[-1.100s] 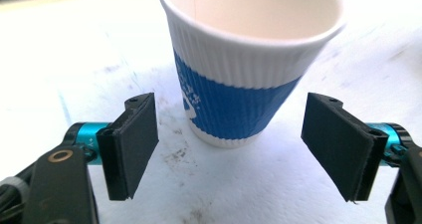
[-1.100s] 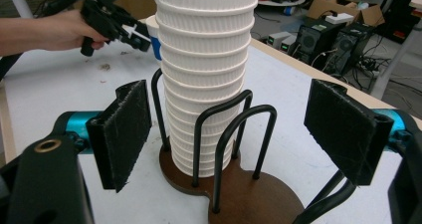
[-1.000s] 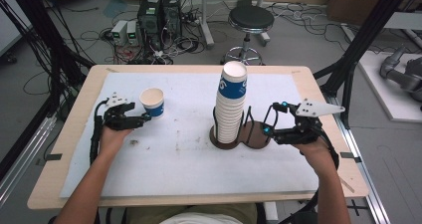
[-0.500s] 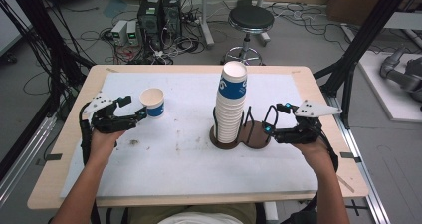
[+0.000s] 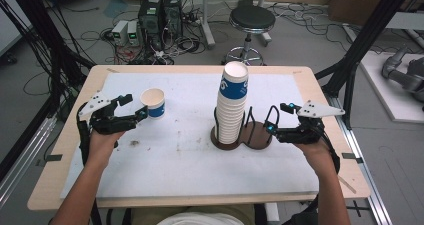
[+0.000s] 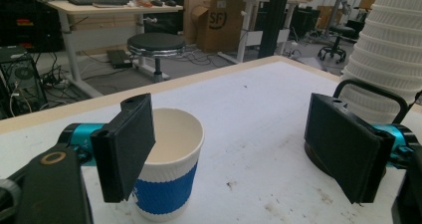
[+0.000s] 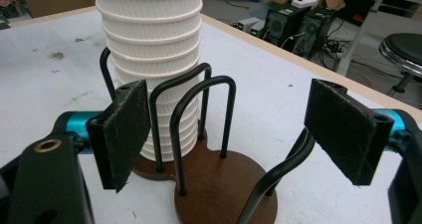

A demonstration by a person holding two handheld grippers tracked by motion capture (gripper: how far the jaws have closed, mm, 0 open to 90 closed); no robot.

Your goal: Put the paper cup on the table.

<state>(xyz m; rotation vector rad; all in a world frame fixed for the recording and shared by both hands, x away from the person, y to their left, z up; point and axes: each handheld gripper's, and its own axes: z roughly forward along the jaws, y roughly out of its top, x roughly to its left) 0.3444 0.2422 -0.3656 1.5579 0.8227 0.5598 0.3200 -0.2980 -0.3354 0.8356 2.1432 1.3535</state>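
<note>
So there's a single paper cup [image 5: 153, 103] with a blue band sitting upright on the white-covered counter [image 5: 175, 170], over on the left side, and it's looking empty inside from the left gripper view. The left hand-held gripper [image 5: 136, 106] is hanging right at it with its jaws spread wide, released; one jaw is sitting just at the cup's near rim and the other is well off to the side, so nothing is being squeezed. Toward the middle of the counter a tall stack of ribbed white cups [image 5: 232, 105] is standing in one bay of a dark wooden holder [image 5: 256, 140] with black wire hoops [image 7: 201, 114], and the top cup has the same blue band. The second bay of that holder, the one nearer the right hand, is sitting empty. The right hand-held gripper [image 5: 274, 120] is also wide open, hovering just at the holder's empty side with the wire hoops showing between its jaws, gripping nothing. The stack and its holder are standing between the two hands, well apart from the lone cup. Past the far edge of the counter there's a round black stool [image 5: 252, 20], a couple of computer towers [image 5: 160, 10] and a mess of cables on the floor. A few dirty smudges are dotting the white sheet near the front.
</note>
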